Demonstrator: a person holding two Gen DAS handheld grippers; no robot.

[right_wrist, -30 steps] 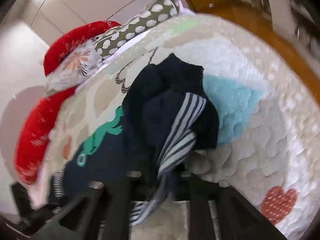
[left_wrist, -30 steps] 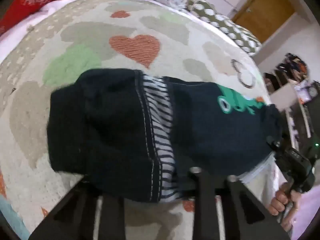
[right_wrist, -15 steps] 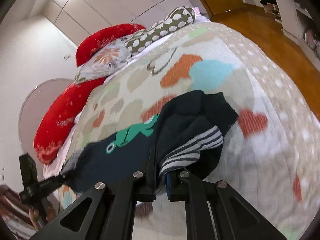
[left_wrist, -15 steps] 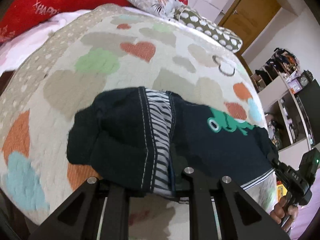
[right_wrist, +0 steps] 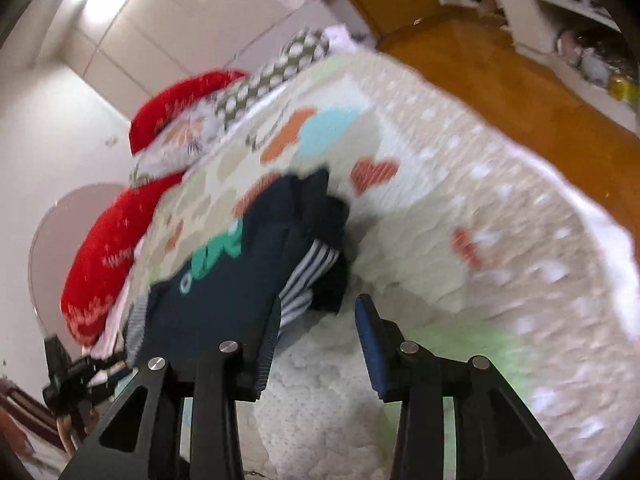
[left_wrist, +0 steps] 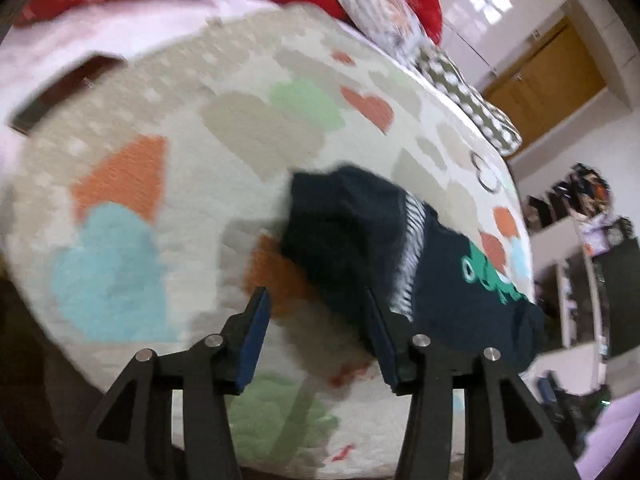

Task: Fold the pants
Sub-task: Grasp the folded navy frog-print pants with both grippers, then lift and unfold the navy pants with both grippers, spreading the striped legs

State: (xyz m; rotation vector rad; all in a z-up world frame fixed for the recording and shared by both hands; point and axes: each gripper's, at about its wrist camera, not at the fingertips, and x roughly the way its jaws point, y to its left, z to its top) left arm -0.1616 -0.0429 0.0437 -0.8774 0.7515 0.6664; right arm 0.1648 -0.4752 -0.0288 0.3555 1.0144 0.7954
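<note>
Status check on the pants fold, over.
Left gripper and right gripper: jaws just opened, nothing between them. Pants released, lying folded on the bedspread. Nothing in the way.

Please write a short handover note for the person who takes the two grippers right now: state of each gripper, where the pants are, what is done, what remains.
Left gripper: open, jaws have just been opening, only quilt between the fingers.
Right gripper: open, jaws have just been opening, holds nothing.
Pants: dark, with a green print, lying in a bunched fold on the heart-patterned quilt, released by both grippers.
Done: a fold appears laid down.
Left: judge whether the bundle is tidy; probably smooth it or fold once more.
</note>
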